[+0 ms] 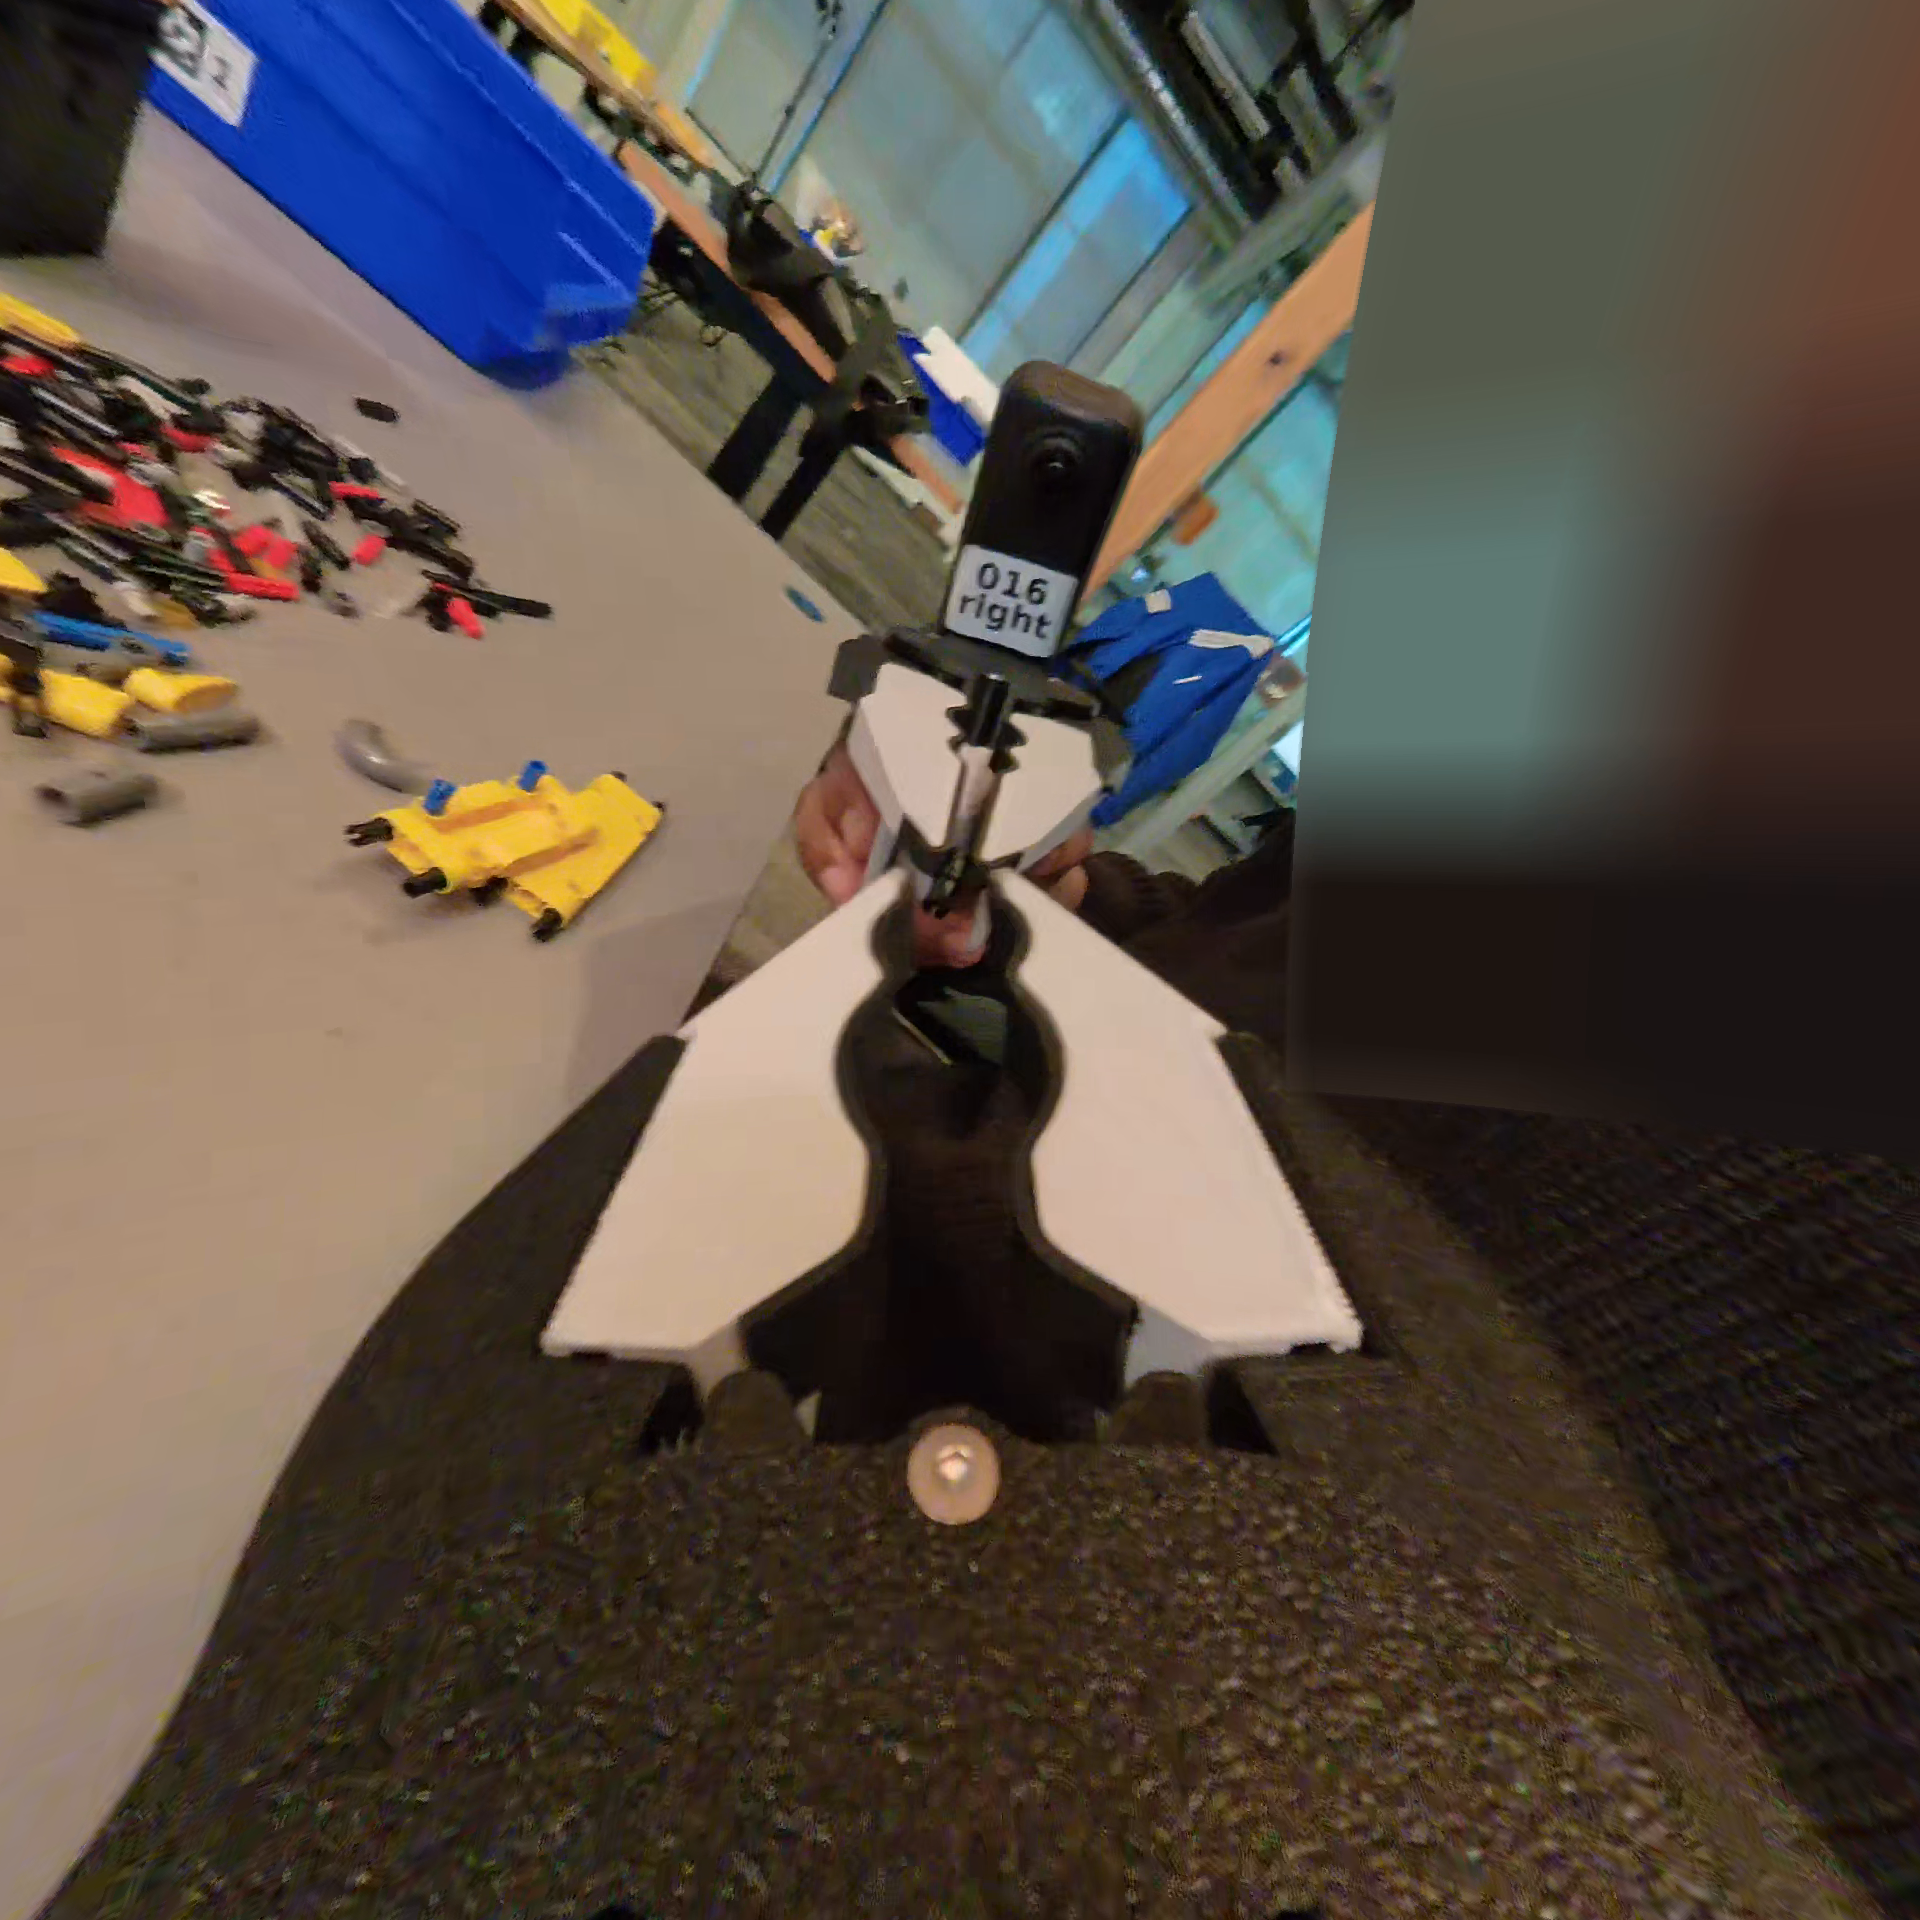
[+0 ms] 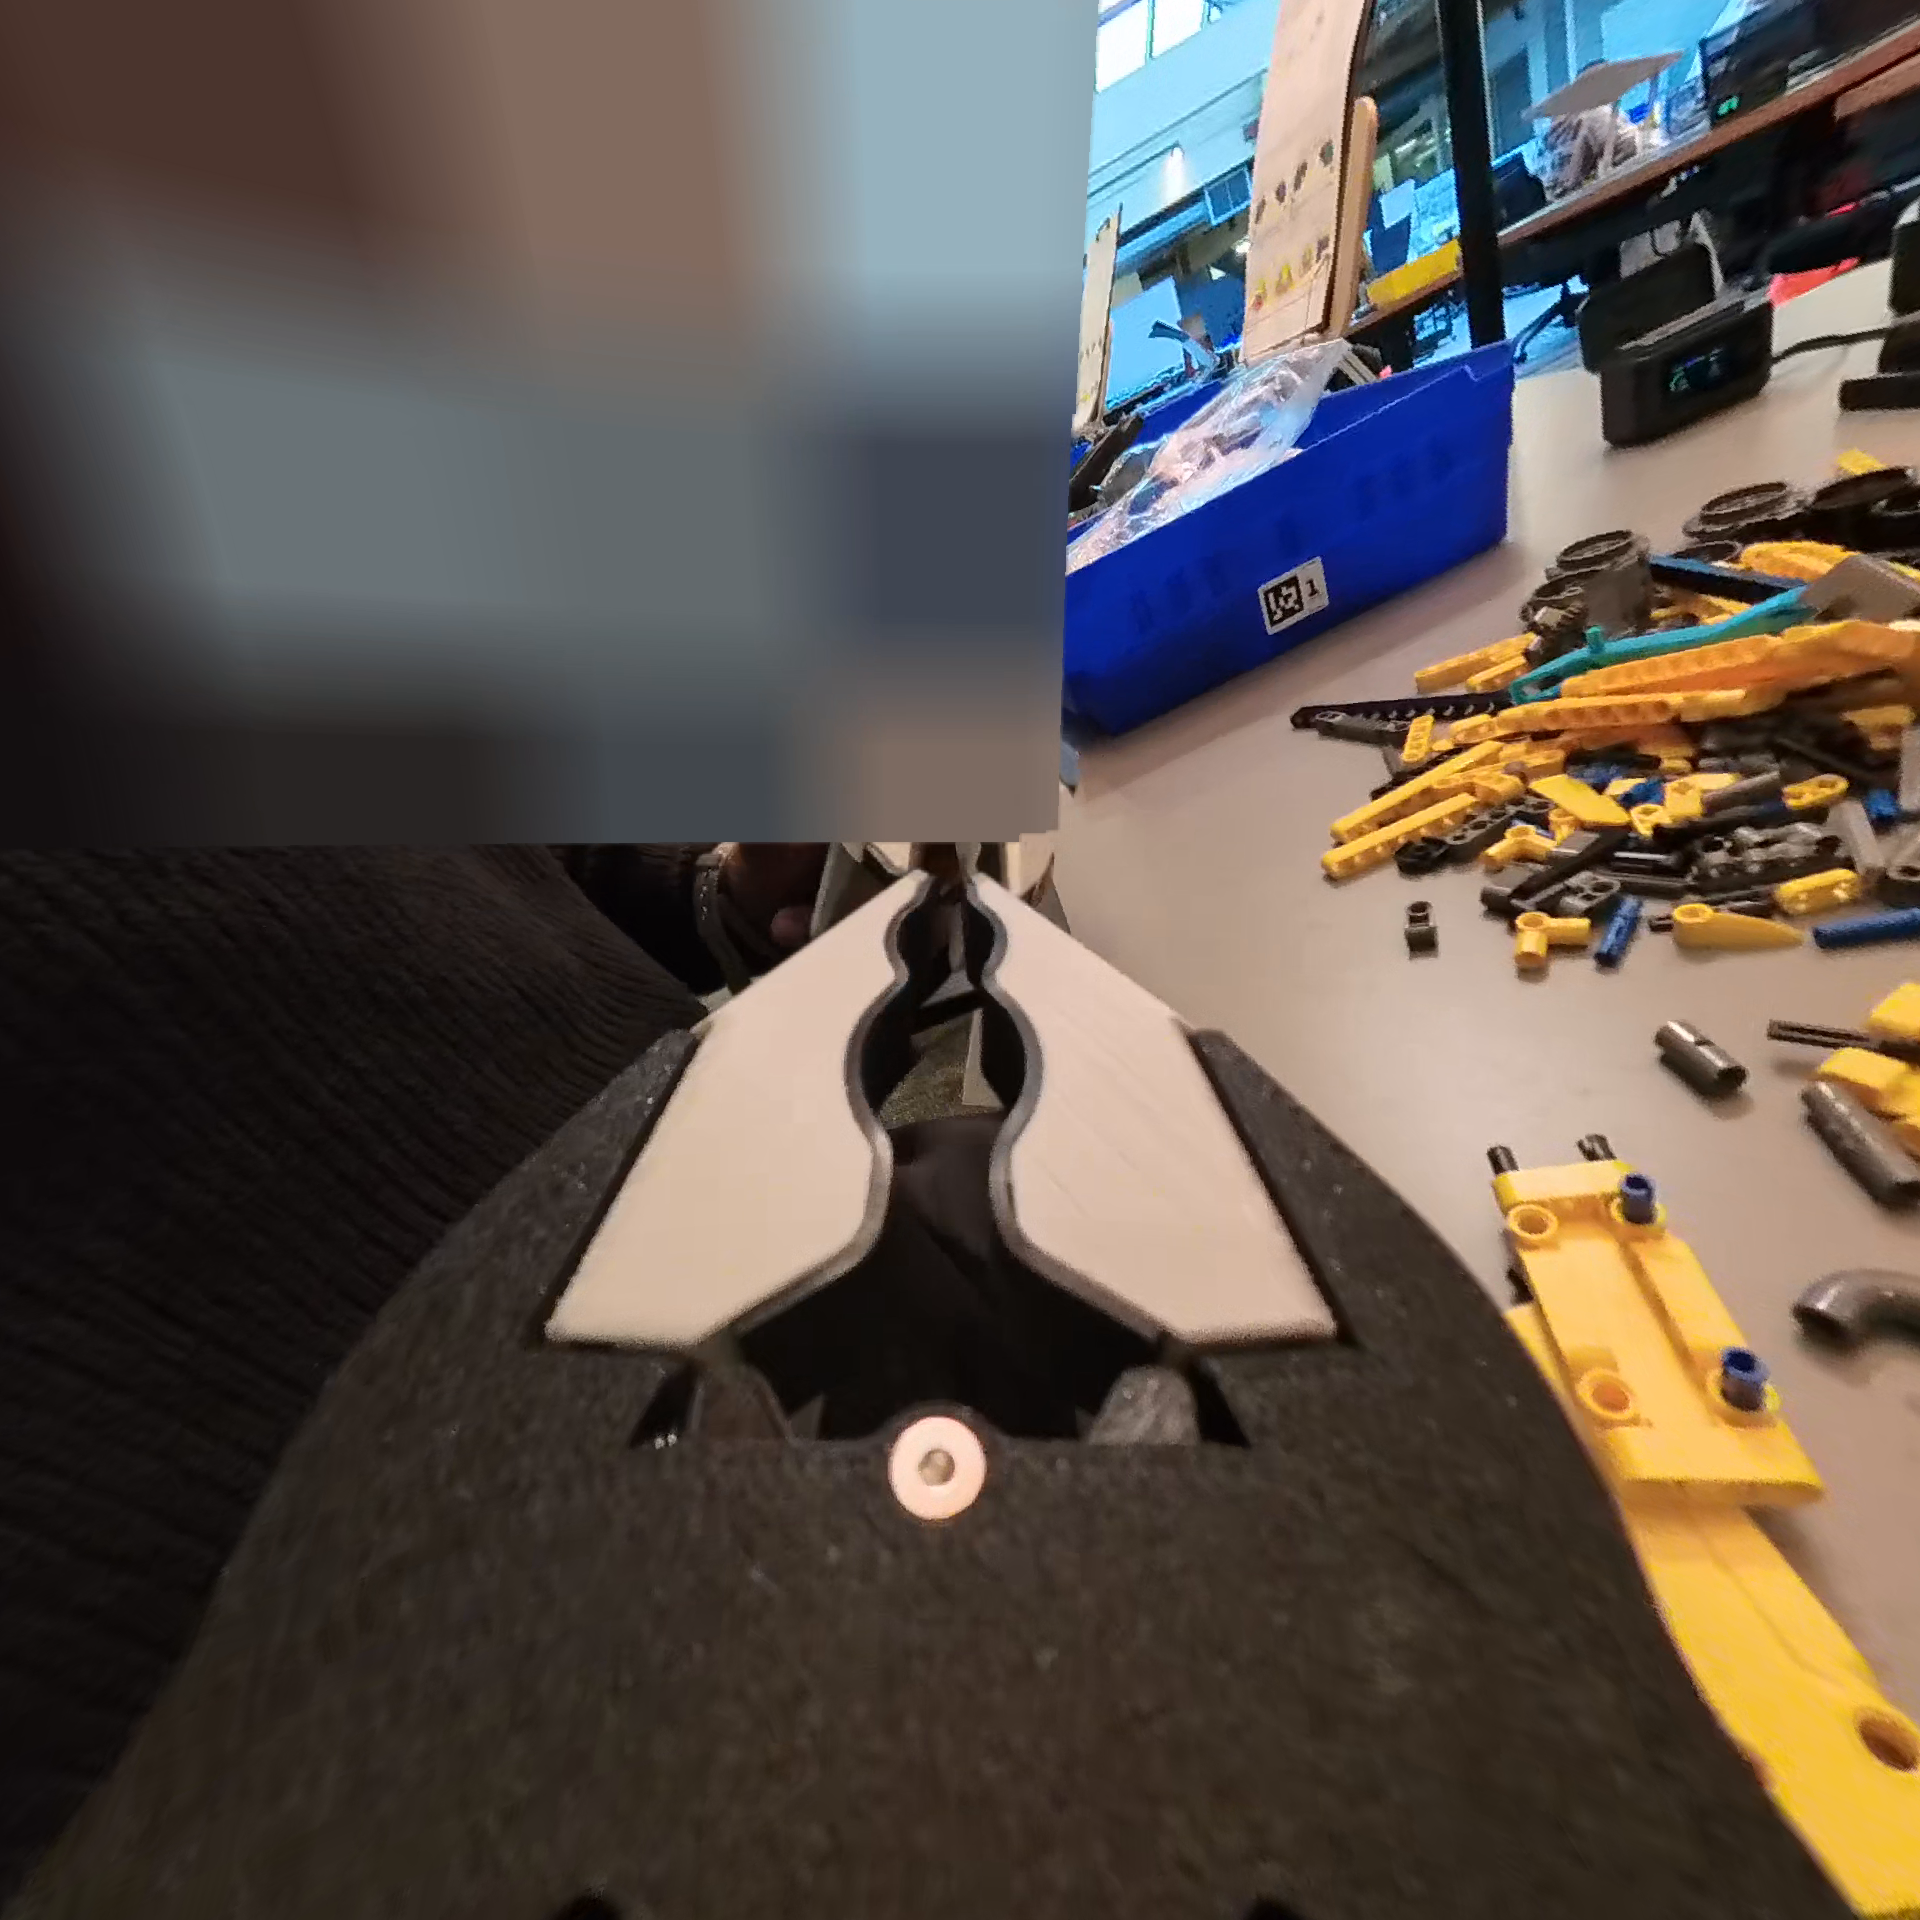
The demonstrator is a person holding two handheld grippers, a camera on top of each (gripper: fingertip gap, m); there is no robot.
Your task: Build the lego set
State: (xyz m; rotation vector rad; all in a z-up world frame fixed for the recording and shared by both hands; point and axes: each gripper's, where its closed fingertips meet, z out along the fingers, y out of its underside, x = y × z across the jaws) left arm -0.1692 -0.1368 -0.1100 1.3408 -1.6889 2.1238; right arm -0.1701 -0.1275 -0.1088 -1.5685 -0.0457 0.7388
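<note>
Two pairs of white fingers meet tip to tip in the air just off the edge of a grey desk (image 1: 312, 1039), both pinched on a slim axle piece (image 1: 975, 774) that carries small black bushes. The left gripper (image 1: 951, 891) has its fingers clenched on the lower end of the piece. The right gripper (image 1: 958, 857) faces it from the far side, its fingers drawn in around the same piece, with a black camera (image 1: 1055, 468) bearing a white label mounted above it and a person's hand (image 1: 836, 831) behind. In the right wrist view the tips stand almost together, and what lies between them is too small to make out. On the desk near the grippers lies a flat yellow assembly (image 1: 520, 842) studded with blue and black pins, with a grey elbow part (image 1: 379, 756) just beside it. Farther along the desk spreads a pile of loose building parts (image 1: 156, 520) in black, red, yellow and blue. A blue bin (image 1: 416, 177) with a white tag stands beyond the pile. A dark knit sleeve (image 2: 260, 1143) fills the left of the right wrist view.
</note>
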